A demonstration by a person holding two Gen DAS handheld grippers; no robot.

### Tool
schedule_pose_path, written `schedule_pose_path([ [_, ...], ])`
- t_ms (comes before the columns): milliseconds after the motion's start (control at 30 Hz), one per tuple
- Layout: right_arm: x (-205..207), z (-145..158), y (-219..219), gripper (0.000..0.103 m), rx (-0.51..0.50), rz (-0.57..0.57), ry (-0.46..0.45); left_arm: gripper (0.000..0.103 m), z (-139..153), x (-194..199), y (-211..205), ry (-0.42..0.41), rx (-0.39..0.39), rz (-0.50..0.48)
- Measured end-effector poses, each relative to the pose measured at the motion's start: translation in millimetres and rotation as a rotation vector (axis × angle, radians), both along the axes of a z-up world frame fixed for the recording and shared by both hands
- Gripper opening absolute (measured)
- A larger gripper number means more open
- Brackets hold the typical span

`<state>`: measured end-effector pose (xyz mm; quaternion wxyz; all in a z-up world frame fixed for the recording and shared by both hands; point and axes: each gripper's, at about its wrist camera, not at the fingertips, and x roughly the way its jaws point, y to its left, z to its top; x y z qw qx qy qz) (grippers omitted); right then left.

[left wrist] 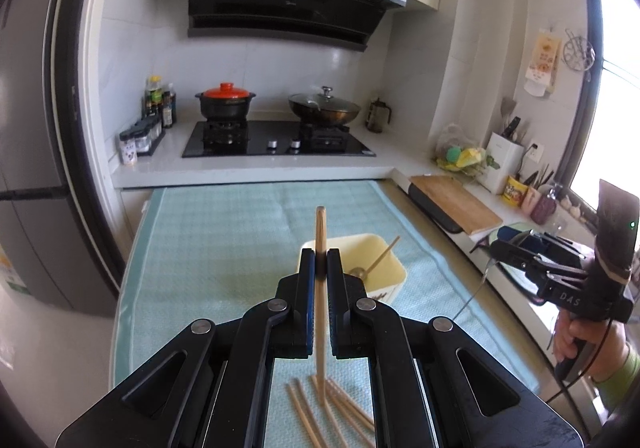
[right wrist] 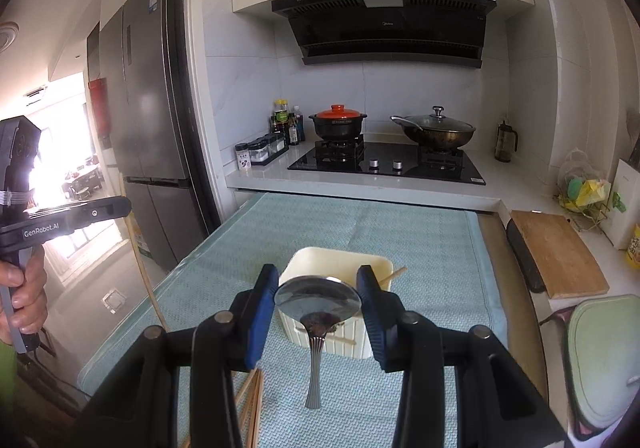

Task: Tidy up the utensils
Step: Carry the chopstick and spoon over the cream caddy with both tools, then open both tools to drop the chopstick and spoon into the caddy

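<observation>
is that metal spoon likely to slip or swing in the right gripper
Probably somewhat. The right gripper pinches the spoon only across its polished, rounded bowl, so it may slip. Its handle hangs free below, so it could pivot. It looks rigid, unlikely to bend.

One cream bin (right wrist: pixel 338 264), two spoons (right wrist: pixel 318 300), two pots (left wrist: pixel 226 102), one cutting board (left wrist: pixel 454 202), several loose chopsticks (left wrist: pixel 340 414)

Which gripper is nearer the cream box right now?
Hard to call; probably the right. The right gripper, holding a spoon, hangs just short of the box. The left gripper, clamping a chopstick, hangs slightly further back.
</observation>
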<state>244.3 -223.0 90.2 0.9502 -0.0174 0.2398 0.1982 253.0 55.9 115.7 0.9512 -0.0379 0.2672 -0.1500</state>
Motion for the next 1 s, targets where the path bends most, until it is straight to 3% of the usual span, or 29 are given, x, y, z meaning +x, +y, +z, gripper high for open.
schedule_pose_path([
  [200,35.8,31.6,15.3,0.041,-0.027,-0.023,-0.092,0.003,23.0,38.5,-29.5,-0.068,0.076,0.01],
  [333,60.7,38.3,24.4,0.041,-0.027,-0.028,-0.145,0.003,29.2,68.9,-43.0,-0.091,0.044,0.018],
  [500,95.9,19.7,30.5,0.041,-0.044,-0.046,-0.146,0.003,21.8,107.3,-56.3,-0.096,-0.014,0.049],
  [633,122.1,-11.3,27.3,0.041,-0.051,-0.059,-0.09,0.003,-4.1,137.9,-65.5,-0.047,-0.05,0.08],
  [767,144.1,-48.7,19.1,0.041,-0.028,-0.062,0.037,0.003,-41.6,161.4,-71.7,0.033,-0.062,0.111],
  [1000,161.9,-94.7,14.3,0.042,-0.045,-0.084,0.166,0.005,-89.6,180.4,-83.8,0.15,-0.012,0.125],
])
